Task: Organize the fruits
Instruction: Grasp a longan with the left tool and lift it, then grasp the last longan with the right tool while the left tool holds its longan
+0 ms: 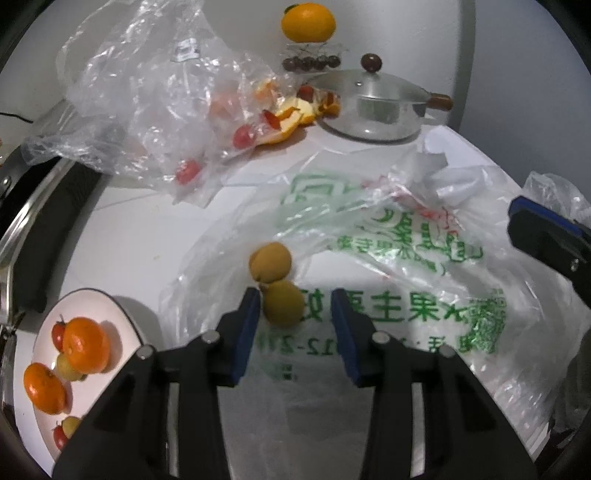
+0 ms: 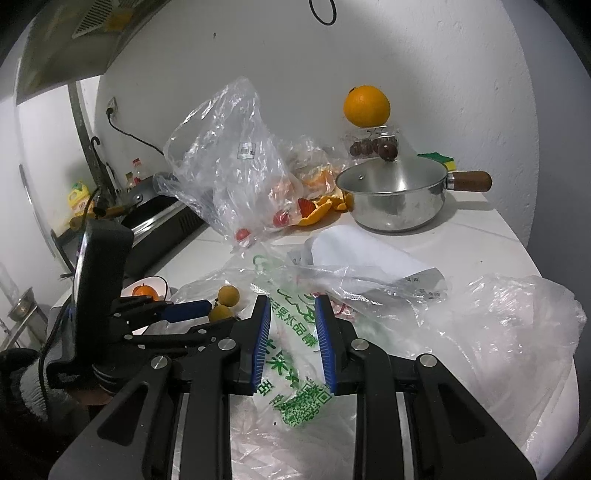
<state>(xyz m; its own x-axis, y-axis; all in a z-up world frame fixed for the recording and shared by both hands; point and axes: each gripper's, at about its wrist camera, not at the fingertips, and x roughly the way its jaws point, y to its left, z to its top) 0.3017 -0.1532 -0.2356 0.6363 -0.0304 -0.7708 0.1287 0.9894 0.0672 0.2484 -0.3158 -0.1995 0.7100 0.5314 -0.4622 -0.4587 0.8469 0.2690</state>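
left gripper (image 1: 295,306) angled down over the green-printed plastic bag (image 1: 388,258), jaws narrowed around the nearer of two yellow-brown fruits (image 1: 282,302); left pad touching its side, right pad apart from it with a visible gap, so not a grip yet. second yellow-brown fruit (image 1: 269,263) touching the first just beyond the fingertips, likely joined at a stem, so may drag along when lifted. both resting on the flattened bag, probably spilled out of it. white plate (image 1: 122,314) at lower left, just beside the bag edge, already carrying two oranges (image 1: 86,345) plus small red tomatoes and yellowish fruits; evidently the collection point, close enough for a short carry. right gripper (image 2: 290,314) hanging over the same bag, jaws at their narrowest with nothing clamped, only printed film showing in the gap; probably parked out of the way. clear bag (image 1: 147,103) further back holding more red tomatoes, peel scraps beside it, steel pot (image 1: 373,110) and a large orange (image 1: 308,22) behind. risk: slick film under the fruit, off-centre contact could roll it away before the pads seat.
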